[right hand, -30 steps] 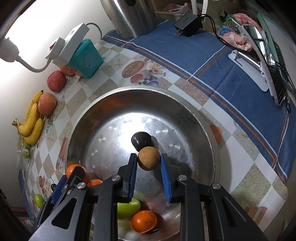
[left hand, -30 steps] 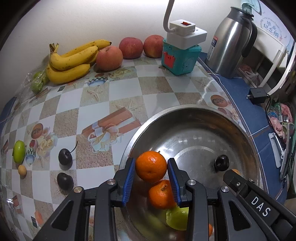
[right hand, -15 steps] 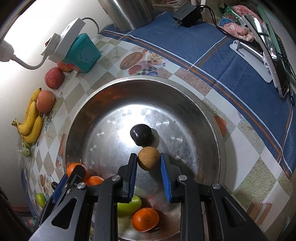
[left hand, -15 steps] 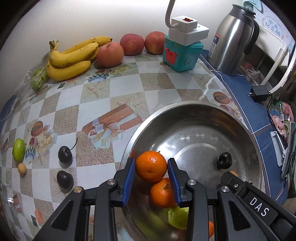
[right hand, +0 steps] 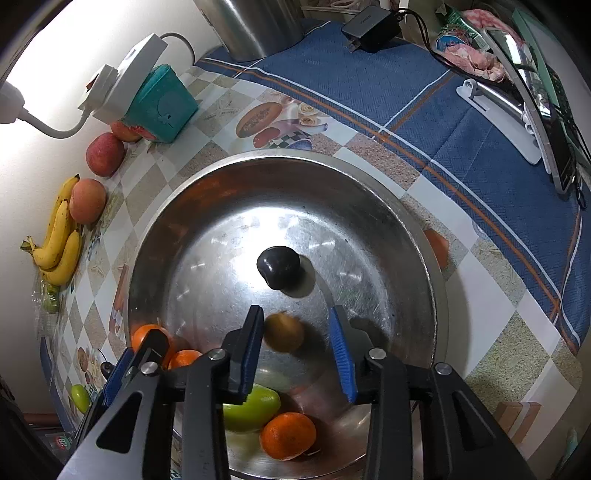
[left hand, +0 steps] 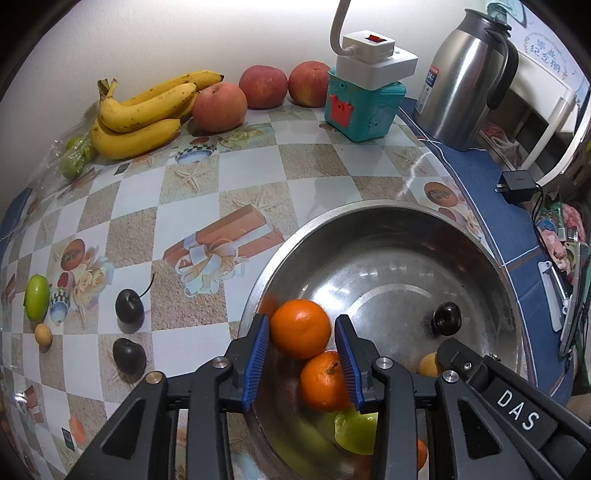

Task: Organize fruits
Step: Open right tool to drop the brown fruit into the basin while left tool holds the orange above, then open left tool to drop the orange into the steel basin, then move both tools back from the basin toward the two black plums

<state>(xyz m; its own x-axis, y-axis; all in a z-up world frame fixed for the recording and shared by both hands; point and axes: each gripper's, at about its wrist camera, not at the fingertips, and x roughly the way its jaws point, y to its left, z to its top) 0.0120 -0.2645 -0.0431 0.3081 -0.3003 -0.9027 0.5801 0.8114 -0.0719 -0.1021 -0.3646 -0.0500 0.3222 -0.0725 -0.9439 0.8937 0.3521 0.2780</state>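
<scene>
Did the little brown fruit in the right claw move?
Yes. The right claw opened and the little brown fruit is dropping, blurred, toward the steel bowl floor below the dark plum.

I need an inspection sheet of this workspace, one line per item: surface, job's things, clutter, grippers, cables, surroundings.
surface: checkered tablecloth; blue cloth beside it.
job's things: steel bowl holds a dark cherry, a green fruit and a second orange; bananas and apples lie by the wall.
clutter: teal box, steel flask.
grippers: left gripper shut on an orange above the bowl; right gripper open, a blurred brown fruit between its fingers.
cables: white cable of the power strip; charger with black cable.
surroundings: white wall.
</scene>
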